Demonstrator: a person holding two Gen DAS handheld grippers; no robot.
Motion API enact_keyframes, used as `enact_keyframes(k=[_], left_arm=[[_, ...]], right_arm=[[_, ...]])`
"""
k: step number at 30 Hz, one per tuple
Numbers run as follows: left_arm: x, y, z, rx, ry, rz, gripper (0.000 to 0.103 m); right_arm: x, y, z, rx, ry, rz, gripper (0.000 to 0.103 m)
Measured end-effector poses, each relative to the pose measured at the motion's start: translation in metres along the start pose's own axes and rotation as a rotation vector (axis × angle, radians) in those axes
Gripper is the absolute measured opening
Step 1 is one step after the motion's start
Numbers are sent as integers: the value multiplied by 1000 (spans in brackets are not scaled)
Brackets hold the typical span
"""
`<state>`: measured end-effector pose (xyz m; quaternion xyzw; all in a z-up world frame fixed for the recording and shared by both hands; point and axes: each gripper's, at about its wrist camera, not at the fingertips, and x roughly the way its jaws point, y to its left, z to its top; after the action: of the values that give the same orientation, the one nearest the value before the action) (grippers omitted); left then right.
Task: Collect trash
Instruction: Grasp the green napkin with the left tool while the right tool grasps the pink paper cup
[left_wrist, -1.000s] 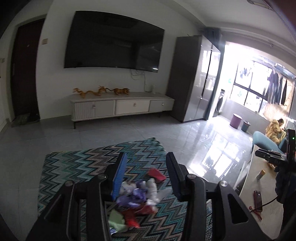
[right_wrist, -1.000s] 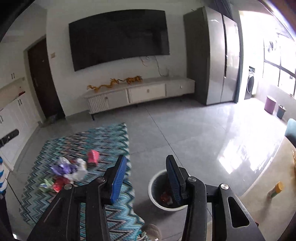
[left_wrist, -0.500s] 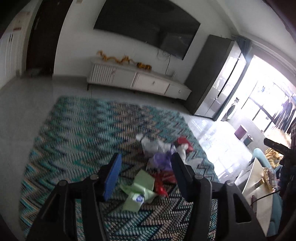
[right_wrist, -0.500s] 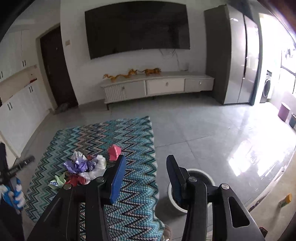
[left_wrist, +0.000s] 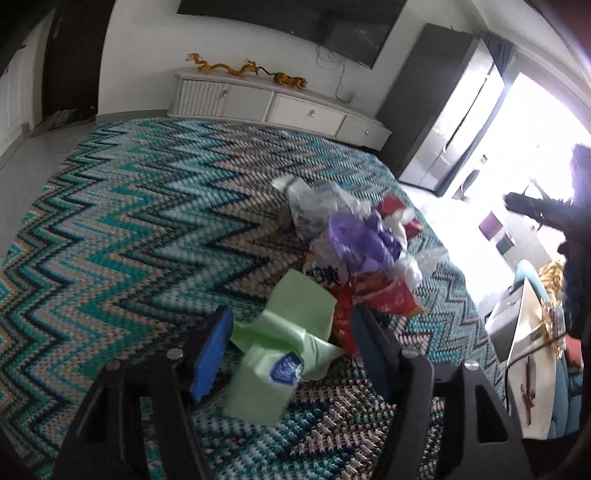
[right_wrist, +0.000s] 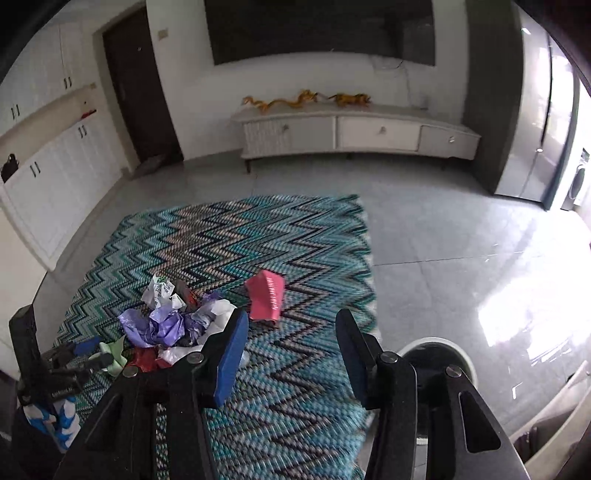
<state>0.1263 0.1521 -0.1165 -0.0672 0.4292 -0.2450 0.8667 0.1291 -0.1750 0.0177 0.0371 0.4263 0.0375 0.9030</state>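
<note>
In the left wrist view, the left hand-held gripper (left_wrist: 291, 350) is seen spread wide just above the zigzag rug (left_wrist: 129, 229), with nothing gripped; a light green wrapper (left_wrist: 280, 347) lies between its blue-padded fingers (left_wrist: 210, 354). Just beyond the wrapper, red packets (left_wrist: 388, 295) are seen, with a crumpled purple bag (left_wrist: 362, 240) heaped on them and clear and white plastic (left_wrist: 314, 206) behind, all touching in one pile of trash. In the right wrist view, the right hand-held gripper (right_wrist: 291, 354) is likewise held wide open and empty, over the rug's near edge. A round white-rimmed waste bin (right_wrist: 458, 354) is shown beside it on the grey tiled floor (right_wrist: 443, 240); most of the bin is hidden by the gripper body, so its contents cannot be told. The bin is not seen in the left wrist view. The same trash pile (right_wrist: 173, 321) is shown to the left on the rug, with a pink carton (right_wrist: 266, 299) lying apart from it. Farther off, a white TV cabinet (right_wrist: 354, 133) bearing golden dragon figures (right_wrist: 284, 101) is seen against the wall.
</note>
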Motion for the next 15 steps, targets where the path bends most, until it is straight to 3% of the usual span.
enact_keyframes(k=[4, 15], left_arm=[[18, 5, -7, -17, 20, -4, 64], [17, 12, -14, -50, -14, -19, 55]], right_arm=[[38, 8, 6, -23, 49, 26, 47], [130, 15, 8, -12, 157, 122, 47]])
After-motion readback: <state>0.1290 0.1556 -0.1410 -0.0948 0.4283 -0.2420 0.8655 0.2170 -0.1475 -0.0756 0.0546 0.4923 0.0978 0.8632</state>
